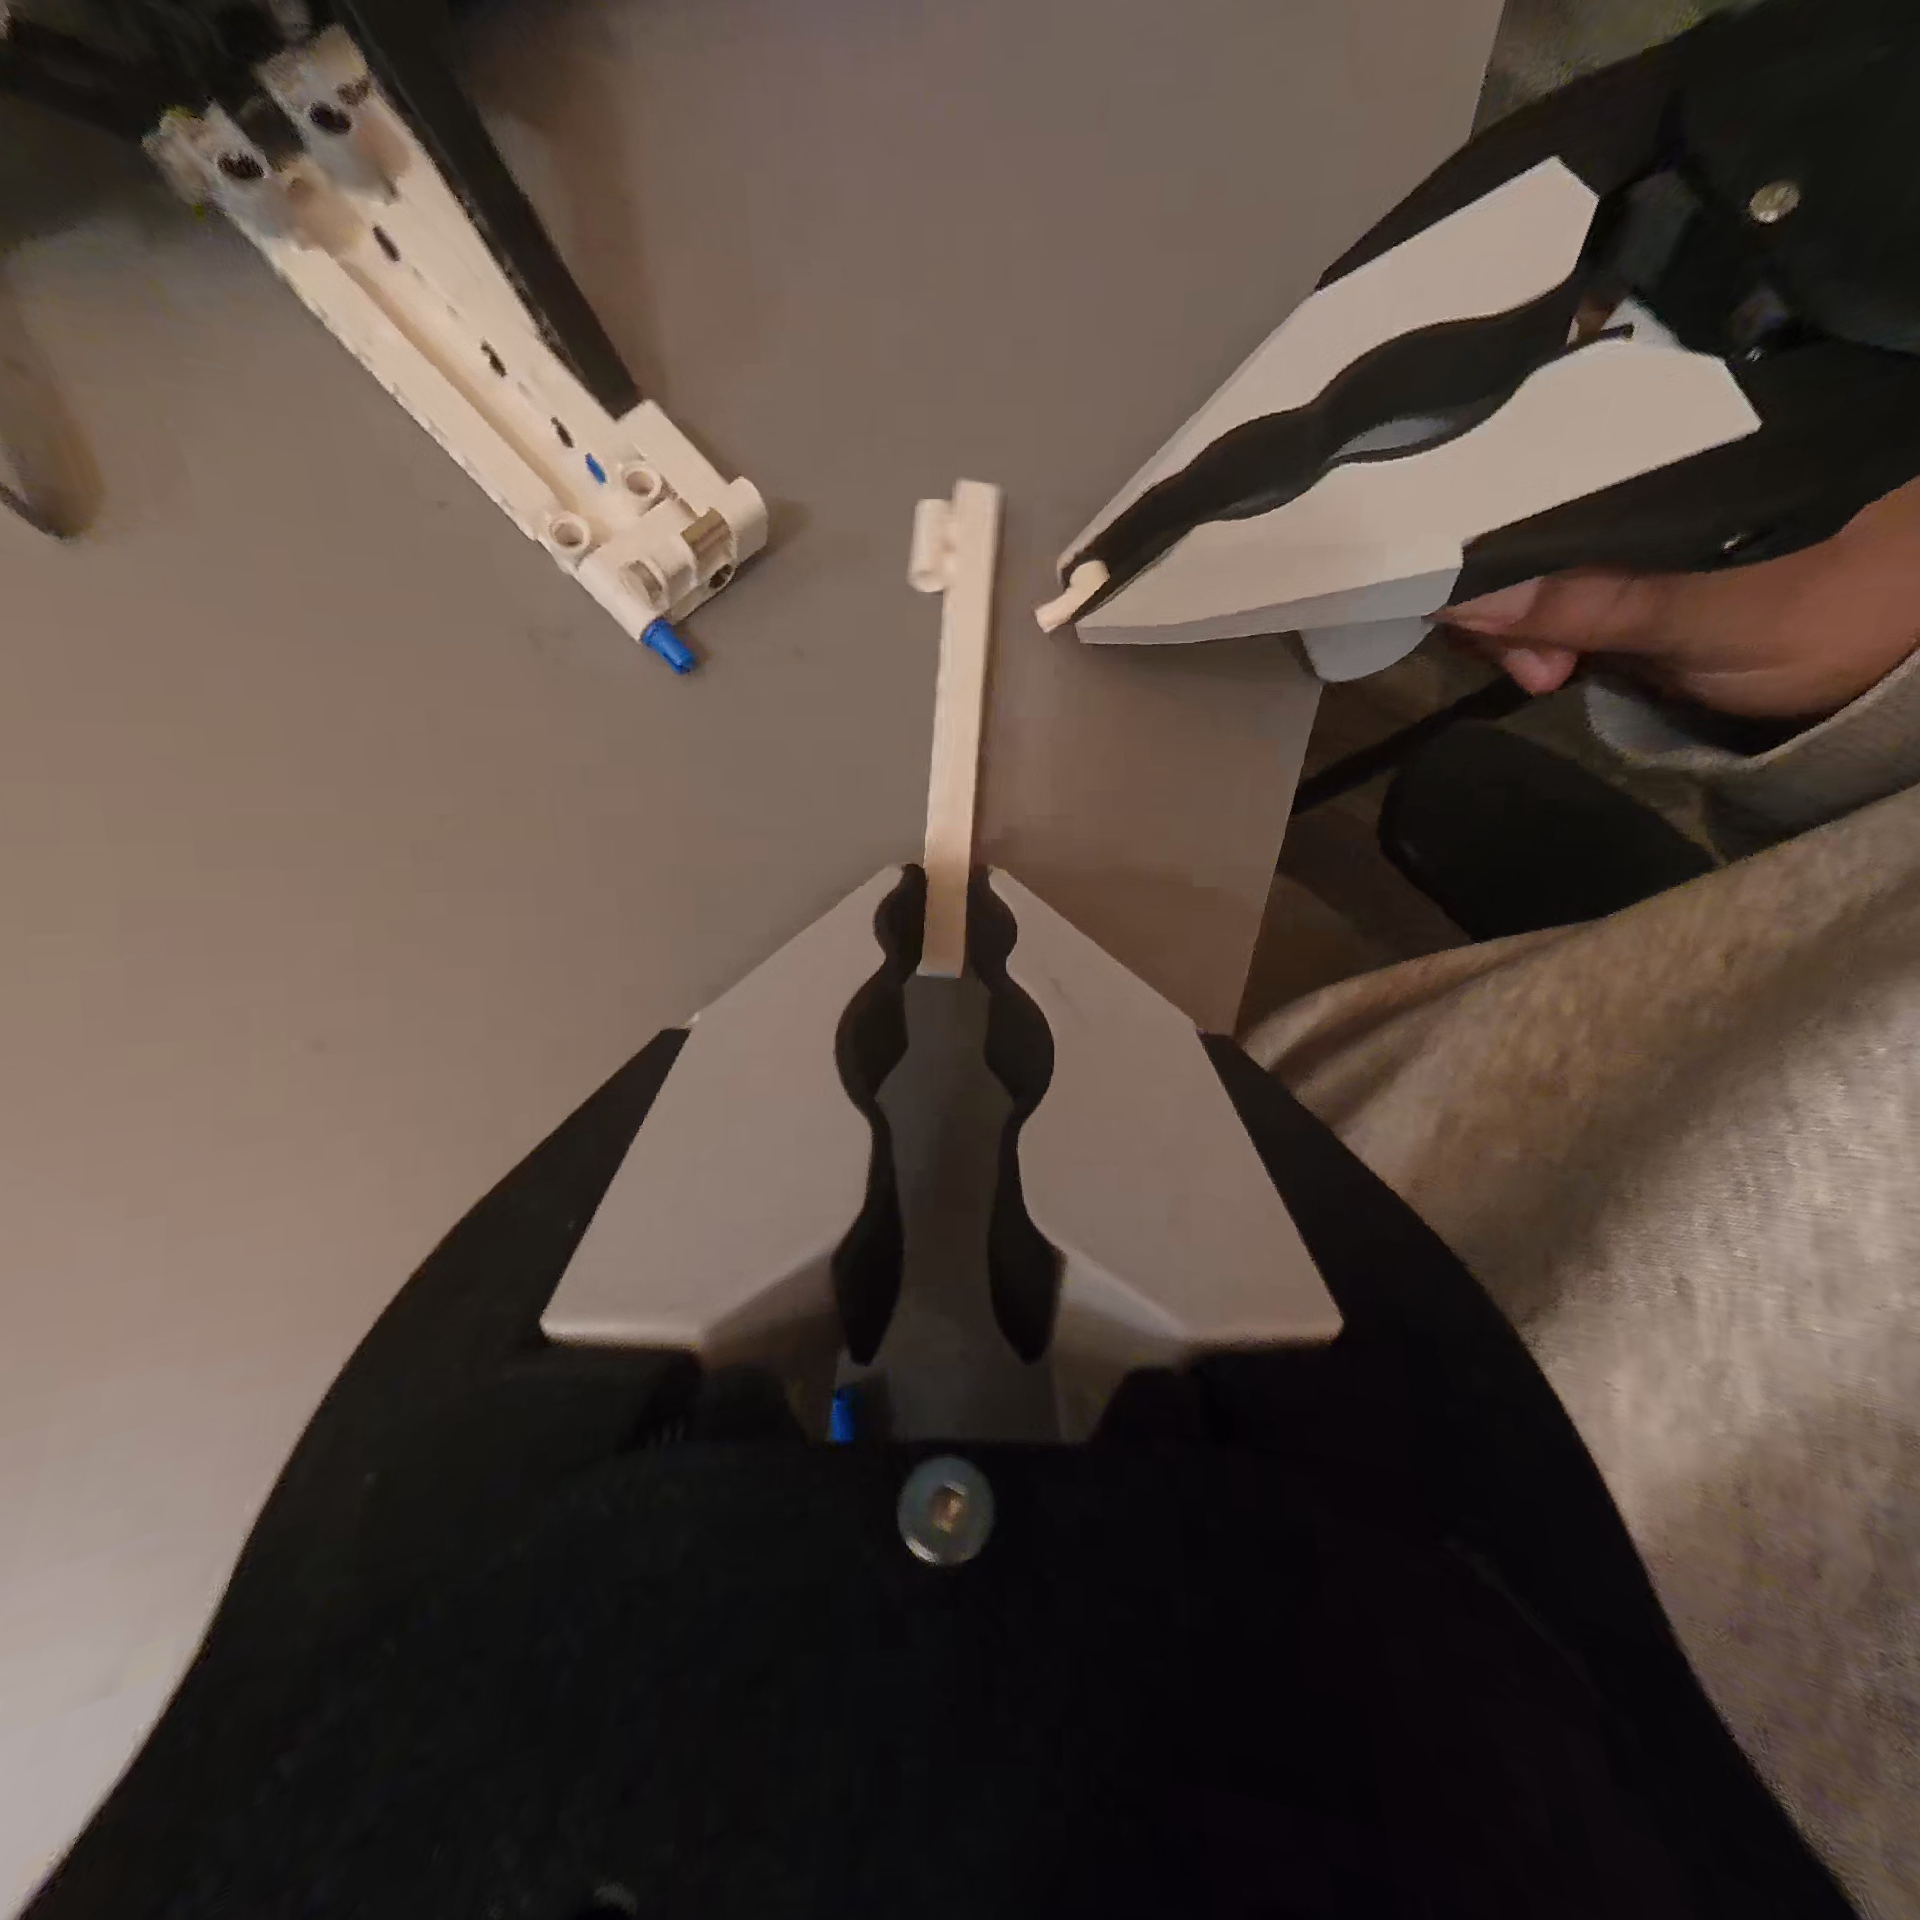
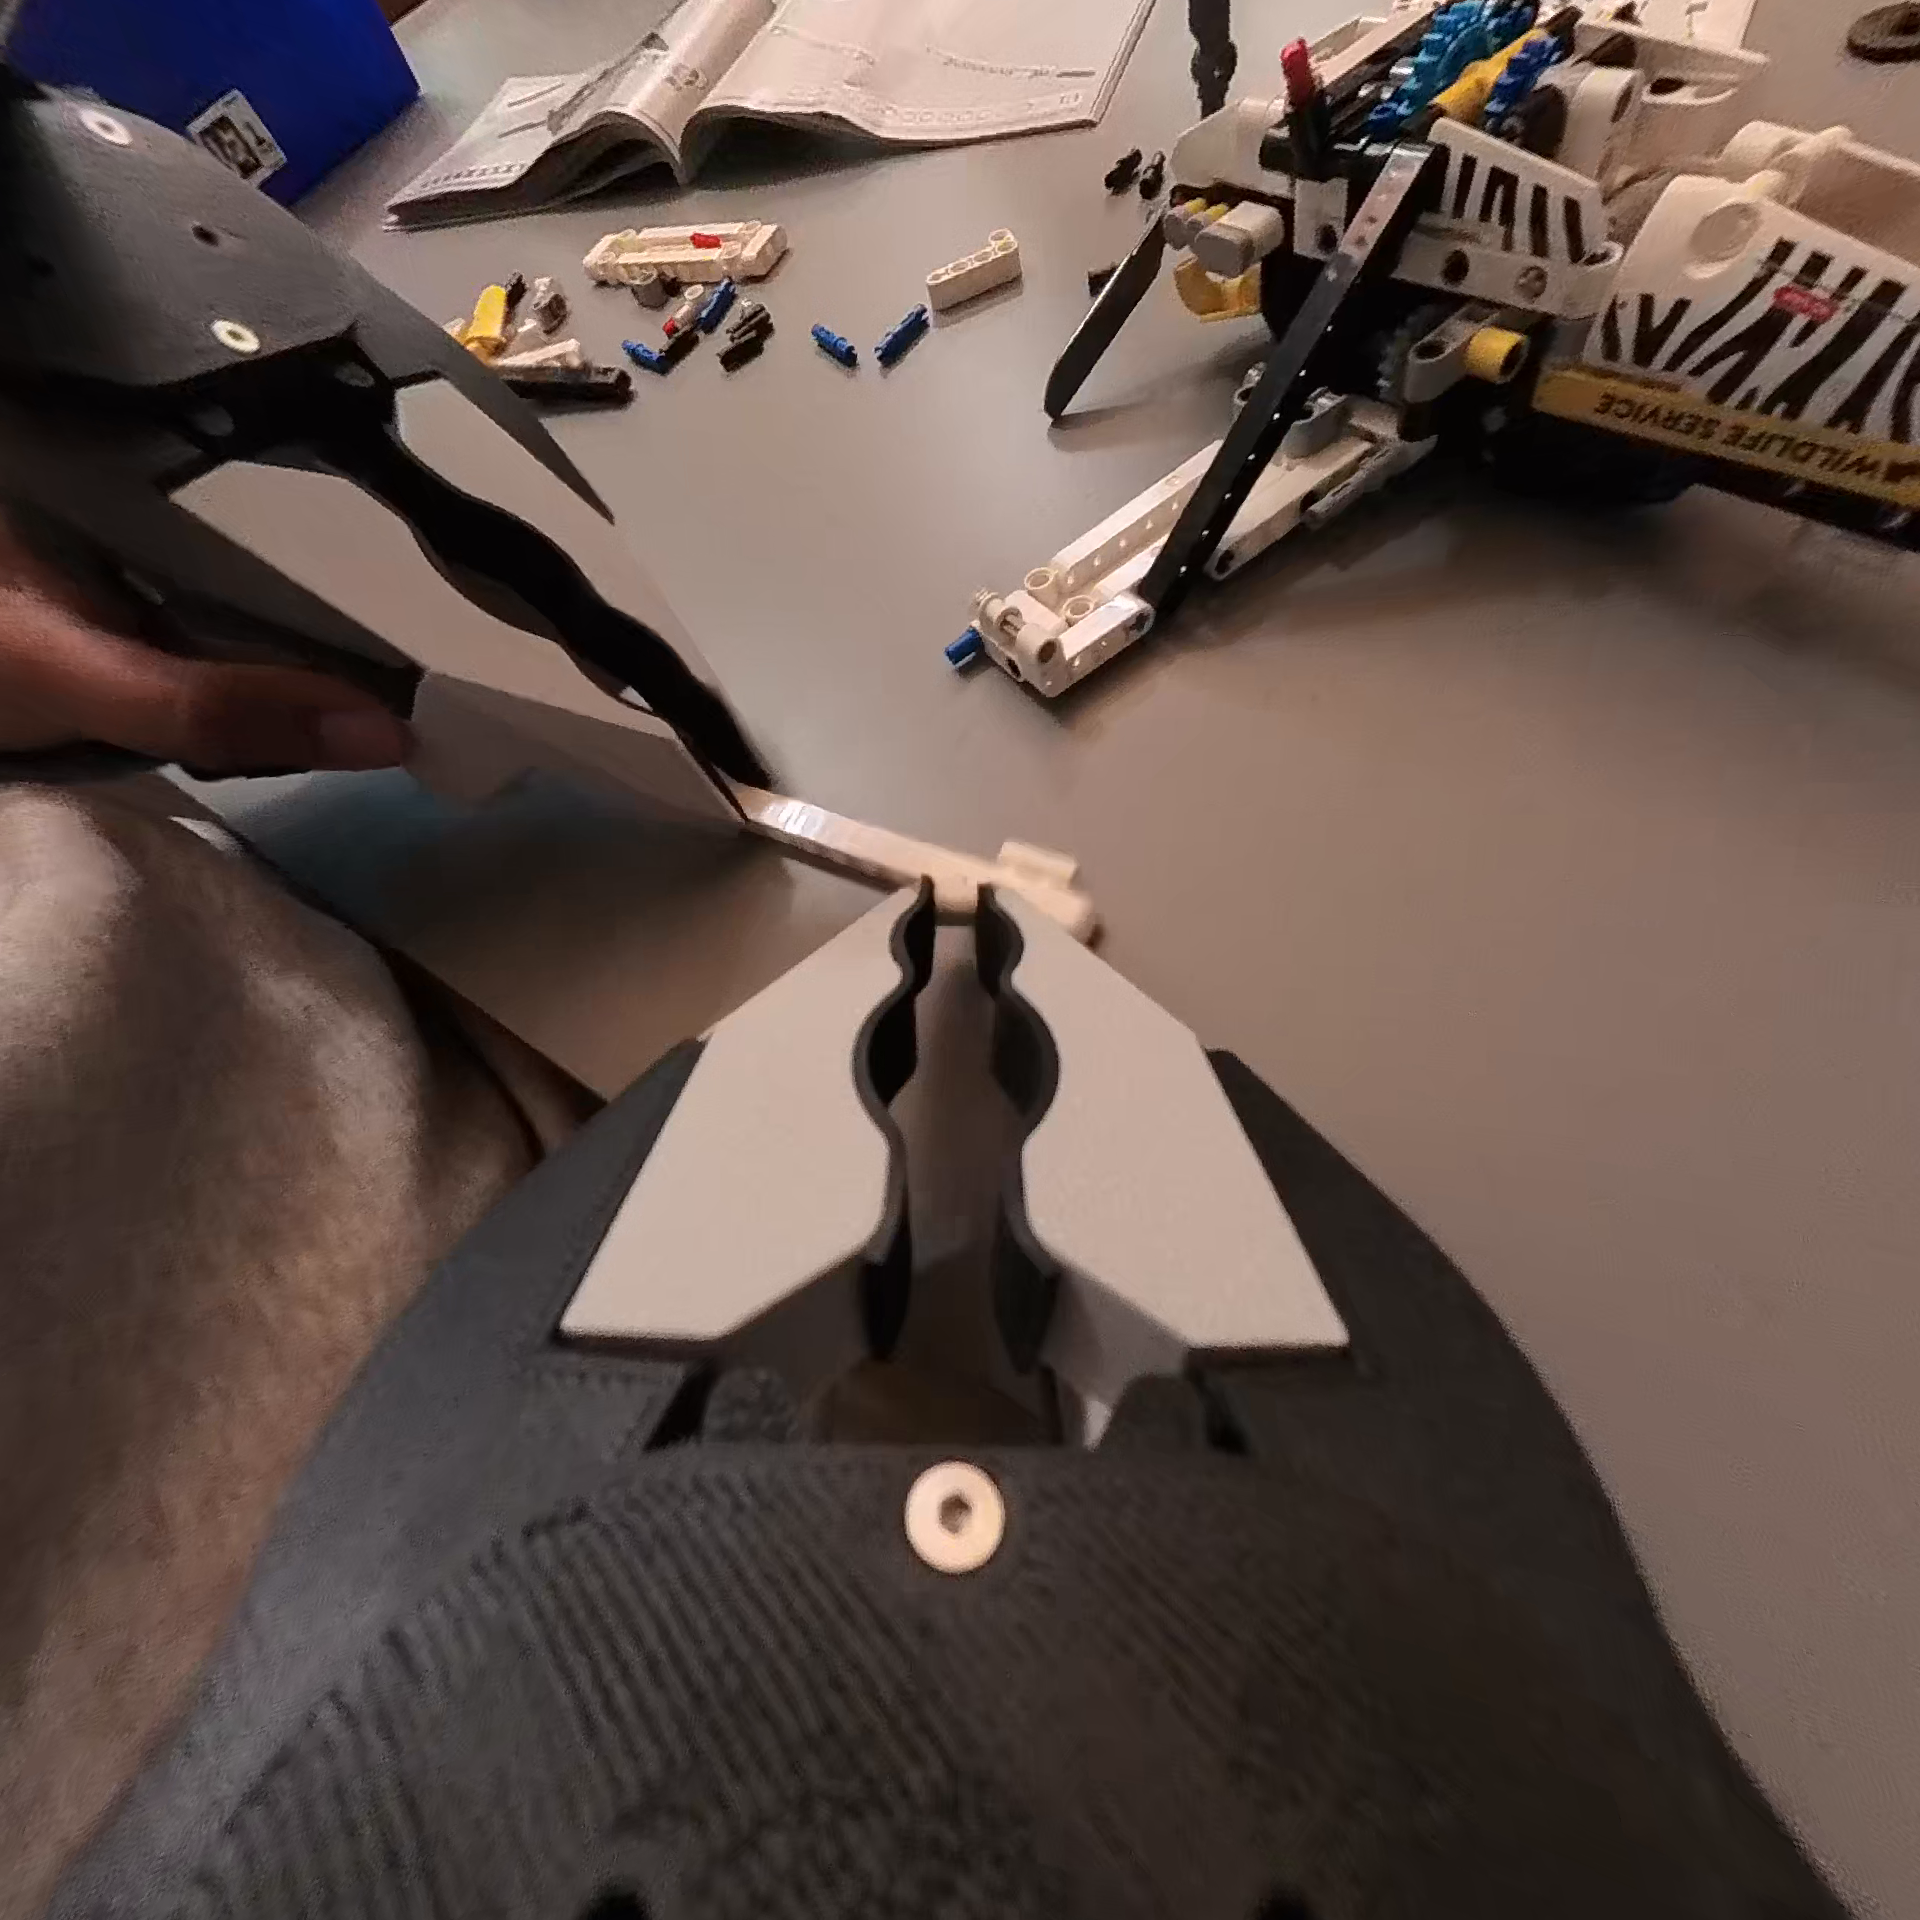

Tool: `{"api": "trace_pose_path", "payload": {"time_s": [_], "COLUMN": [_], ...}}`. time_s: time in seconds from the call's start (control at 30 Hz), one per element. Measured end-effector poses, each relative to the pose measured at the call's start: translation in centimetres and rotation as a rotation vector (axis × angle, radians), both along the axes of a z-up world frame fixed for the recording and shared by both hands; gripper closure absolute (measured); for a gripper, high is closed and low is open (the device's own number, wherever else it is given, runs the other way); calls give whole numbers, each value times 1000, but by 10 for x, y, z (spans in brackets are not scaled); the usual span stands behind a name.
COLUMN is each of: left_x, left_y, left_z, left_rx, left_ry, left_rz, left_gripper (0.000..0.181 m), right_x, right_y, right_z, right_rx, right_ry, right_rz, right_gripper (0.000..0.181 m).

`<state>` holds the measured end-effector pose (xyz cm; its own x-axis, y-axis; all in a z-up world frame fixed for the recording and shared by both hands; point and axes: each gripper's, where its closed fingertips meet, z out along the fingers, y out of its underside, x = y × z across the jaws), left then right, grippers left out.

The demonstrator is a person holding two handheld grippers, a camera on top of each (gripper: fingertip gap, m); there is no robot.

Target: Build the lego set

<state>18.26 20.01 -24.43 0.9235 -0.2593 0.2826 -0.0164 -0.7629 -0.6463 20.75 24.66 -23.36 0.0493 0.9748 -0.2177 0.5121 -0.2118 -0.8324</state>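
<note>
My left gripper (image 1: 948, 878) is shut on the near end of a long white beam (image 1: 961, 727) and holds it above the grey table, pointing forward. The beam's far end carries a small white connector (image 1: 928, 545). My right gripper (image 1: 1081, 577) comes in from the right, shut on a small cream pin (image 1: 1062, 608) just right of the beam's far end, a little apart from it. In the right wrist view my right gripper (image 2: 954, 896) sits just in front of the beam (image 2: 831, 831), which the left gripper (image 2: 748, 790) holds. The zebra-striped white helicopter model (image 2: 1558, 239) stands at the far right.
The model's white tail boom (image 1: 499, 395) with a blue pin (image 1: 670, 649) lies left of the beam. Several loose small pieces (image 2: 665, 301), an open instruction booklet (image 2: 769, 94) and a blue box (image 2: 239, 83) lie farther back. The table edge (image 1: 1288, 831) and a grey-clothed lap are near.
</note>
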Motion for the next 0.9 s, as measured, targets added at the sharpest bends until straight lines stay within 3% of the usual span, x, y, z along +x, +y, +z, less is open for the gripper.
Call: {"api": "trace_pose_path", "payload": {"time_s": [0.27, 0.53, 0.7, 0.9], "left_x": [3, 9, 11, 15], "left_y": [-2, -5, -6, -9], "left_z": [0, -1, -1, 0], "left_rx": [119, 181, 194, 174], "left_ry": [339, 533, 559, 377], "left_rz": [-104, -165, -149, -74], "left_gripper": [174, 174, 174, 174], "right_x": [-3, -19, -11, -4], "right_y": [-13, -19, -23, -26], "right_z": [20, 3, 0, 1], "right_rx": [-47, 4, 76, 86], "right_ry": [88, 12, -3, 20], "right_rz": [-1, -25, -36, -59], "right_gripper": [175, 175, 175, 175]}}
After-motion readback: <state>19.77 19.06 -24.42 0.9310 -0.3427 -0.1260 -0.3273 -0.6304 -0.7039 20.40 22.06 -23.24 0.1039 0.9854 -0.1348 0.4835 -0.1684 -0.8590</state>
